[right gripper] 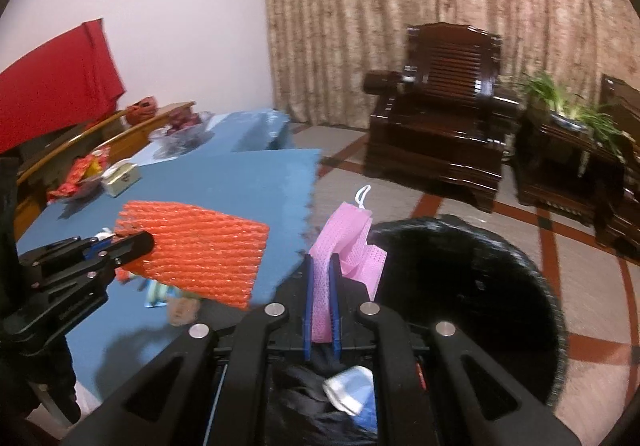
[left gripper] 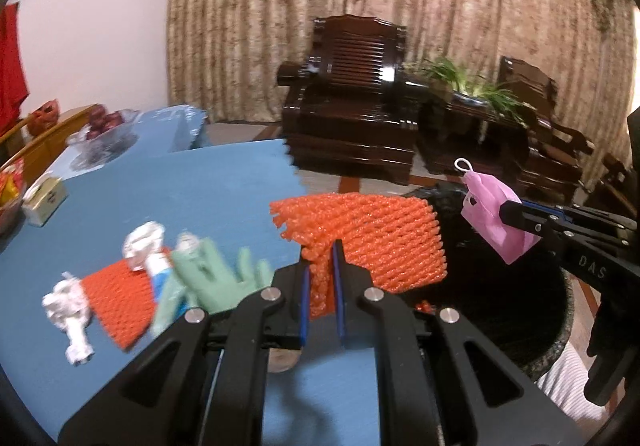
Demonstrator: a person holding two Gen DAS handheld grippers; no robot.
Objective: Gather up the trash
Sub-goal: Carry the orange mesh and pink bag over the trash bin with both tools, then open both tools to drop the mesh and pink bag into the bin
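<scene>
My left gripper (left gripper: 322, 274) is shut on an orange foam net sleeve (left gripper: 372, 234) and holds it above the table's right edge, beside the black-lined trash bin (left gripper: 552, 302). The sleeve also shows in the right wrist view (right gripper: 200, 254). My right gripper (right gripper: 321, 286) is shut on a pink face mask (right gripper: 344, 246) above the bin (right gripper: 480, 286); the mask also shows in the left wrist view (left gripper: 492, 213). On the blue table (left gripper: 200, 197) lie a second orange net sleeve (left gripper: 120, 302), a green glove (left gripper: 212, 282) and crumpled white tissues (left gripper: 68, 310).
A blue-and-white item (right gripper: 352, 394) lies in the bin. A tissue box (left gripper: 44, 201), a glass fruit bowl (left gripper: 104, 133) and a snack bowl (right gripper: 80, 177) stand at the table's far left. Dark wooden armchairs (left gripper: 352, 101) and a plant (left gripper: 472, 85) stand beyond.
</scene>
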